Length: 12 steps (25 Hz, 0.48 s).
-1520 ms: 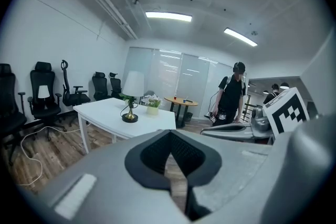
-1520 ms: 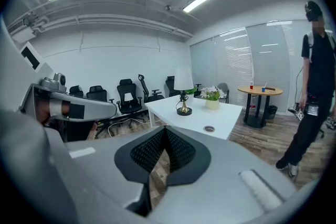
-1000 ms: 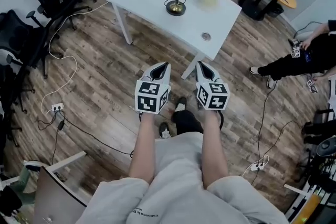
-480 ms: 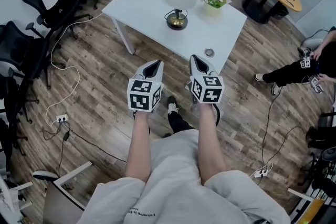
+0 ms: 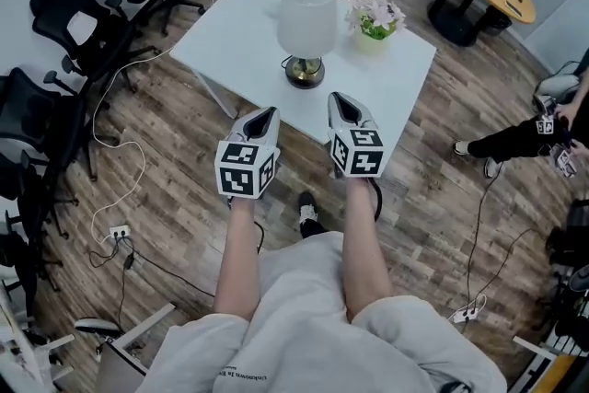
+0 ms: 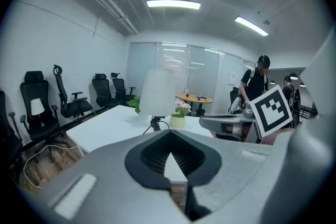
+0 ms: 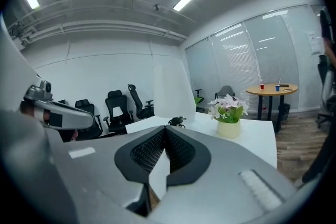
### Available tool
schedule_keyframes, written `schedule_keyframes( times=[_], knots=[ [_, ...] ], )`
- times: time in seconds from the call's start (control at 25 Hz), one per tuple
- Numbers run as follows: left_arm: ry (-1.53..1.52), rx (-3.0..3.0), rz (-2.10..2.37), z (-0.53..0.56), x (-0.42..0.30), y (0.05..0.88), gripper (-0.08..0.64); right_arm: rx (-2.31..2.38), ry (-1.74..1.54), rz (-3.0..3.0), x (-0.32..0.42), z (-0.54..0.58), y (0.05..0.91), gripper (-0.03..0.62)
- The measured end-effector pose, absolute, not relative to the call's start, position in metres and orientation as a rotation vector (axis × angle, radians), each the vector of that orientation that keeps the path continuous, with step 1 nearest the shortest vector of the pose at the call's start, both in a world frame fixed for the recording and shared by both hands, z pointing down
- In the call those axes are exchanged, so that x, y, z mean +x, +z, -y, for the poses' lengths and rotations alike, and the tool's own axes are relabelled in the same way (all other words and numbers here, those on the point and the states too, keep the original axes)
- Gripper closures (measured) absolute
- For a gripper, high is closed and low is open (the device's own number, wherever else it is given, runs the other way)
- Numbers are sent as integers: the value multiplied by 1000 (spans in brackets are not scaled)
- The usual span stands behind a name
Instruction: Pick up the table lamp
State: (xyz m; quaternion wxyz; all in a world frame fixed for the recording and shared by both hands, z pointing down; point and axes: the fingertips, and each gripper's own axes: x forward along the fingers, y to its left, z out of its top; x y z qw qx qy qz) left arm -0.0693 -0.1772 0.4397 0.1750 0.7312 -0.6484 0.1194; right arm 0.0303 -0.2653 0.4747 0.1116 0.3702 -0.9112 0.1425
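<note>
At a white table (image 5: 230, 41) in an office, the head view shows the left gripper (image 5: 267, 112) and right gripper (image 5: 339, 97) held side by side at the table's near edge. Both are apart from the table lamp (image 5: 306, 18), which stands upright near mid-table beside a pot of flowers (image 5: 375, 17). Left gripper view: the left gripper (image 6: 169, 132), jaws pressed together on nothing, points toward the table lamp (image 6: 156, 93) farther along the tabletop. Right gripper view: the right gripper (image 7: 164, 129), likewise clenched and empty, faces the table lamp (image 7: 170, 89), with the pot of flowers (image 7: 229, 109) to its right.
</note>
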Motion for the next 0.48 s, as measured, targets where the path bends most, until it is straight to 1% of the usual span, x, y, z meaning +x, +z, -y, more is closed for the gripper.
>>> schedule_keyframes(
  times=[0.24, 0.48],
  knots=[
    [367, 2063, 1823, 224, -81, 450, 558, 1099, 444, 2680, 22, 314, 492, 566],
    [391, 2049, 1763, 250, -76, 477, 558, 1068, 475, 2622, 20, 327, 527, 566]
  ],
)
